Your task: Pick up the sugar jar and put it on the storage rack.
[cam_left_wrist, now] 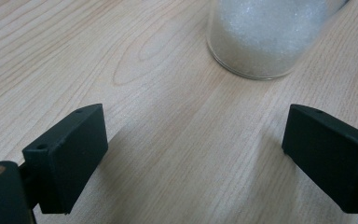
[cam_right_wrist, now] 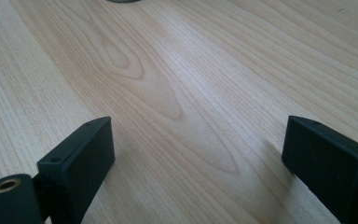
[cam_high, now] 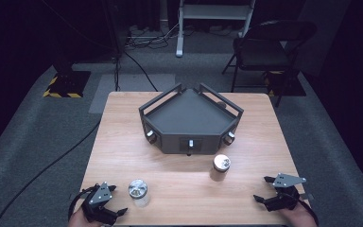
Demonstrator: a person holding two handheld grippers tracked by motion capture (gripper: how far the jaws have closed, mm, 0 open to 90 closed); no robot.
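Note:
A clear jar [cam_high: 138, 191] of white granules with a metal lid stands near the table's front left. My left gripper [cam_high: 117, 199] sits just left of it, open and apart from it. In the left gripper view the jar [cam_left_wrist: 261, 37] rises ahead of my left gripper [cam_left_wrist: 193, 149], with bare wood between the jaws. A brown jar [cam_high: 221, 166] with a metal lid stands right of centre. My right gripper [cam_high: 262, 189] rests at the front right, open. In the right gripper view its jaws [cam_right_wrist: 196, 154] stand wide over bare table.
A dark grey angular tray [cam_high: 189, 137] with railings and small knobs on its front faces sits at the table's [cam_high: 184, 184] middle back. Beyond the table stand a folding chair [cam_high: 264, 52] and a stand with cables on the floor.

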